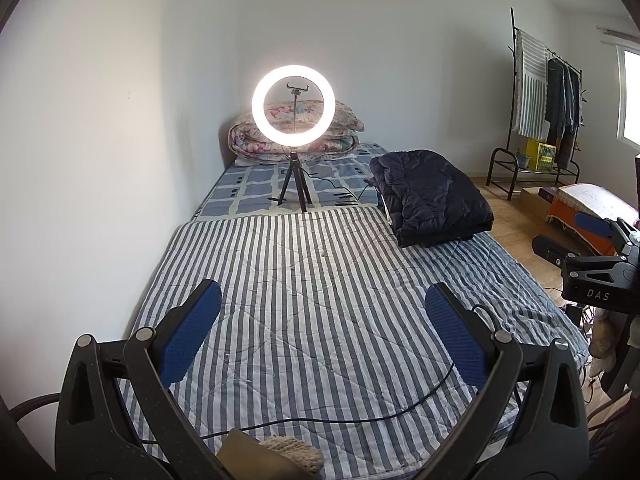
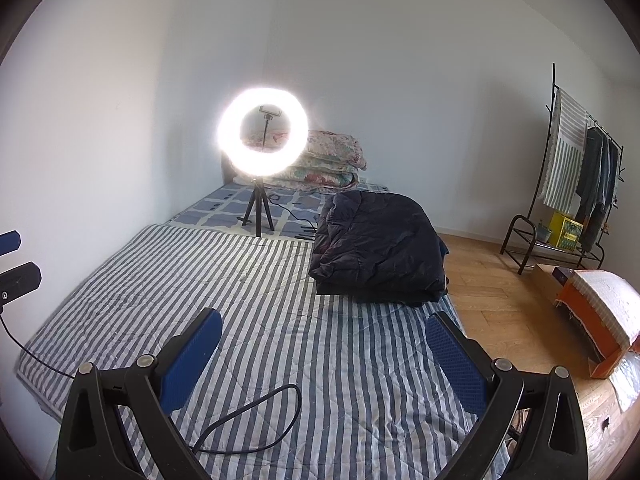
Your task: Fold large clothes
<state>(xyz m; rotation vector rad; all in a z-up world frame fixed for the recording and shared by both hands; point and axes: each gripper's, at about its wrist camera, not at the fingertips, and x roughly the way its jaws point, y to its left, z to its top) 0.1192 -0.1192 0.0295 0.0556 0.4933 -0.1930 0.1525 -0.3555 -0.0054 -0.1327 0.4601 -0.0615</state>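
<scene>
A dark navy puffer jacket (image 1: 430, 196) (image 2: 380, 246) lies folded in a stack at the right side of the striped quilt (image 1: 312, 280) (image 2: 260, 300) on the bed. My left gripper (image 1: 322, 332) hovers open above the near part of the quilt, its blue pads wide apart and nothing between them. My right gripper (image 2: 324, 360) is open too, over the quilt short of the jacket. In the left wrist view the right gripper (image 1: 576, 236) shows at the right edge; the left gripper (image 2: 12, 260) shows at the left edge of the right wrist view.
A lit ring light on a tripod (image 1: 294, 112) (image 2: 262, 134) stands mid-bed before folded floral bedding (image 1: 296, 136). A black cable (image 1: 340, 412) (image 2: 256, 420) trails over the quilt. A clothes rack (image 1: 548, 100) (image 2: 584, 176) and an orange box (image 2: 600, 320) stand on the wooden floor, right.
</scene>
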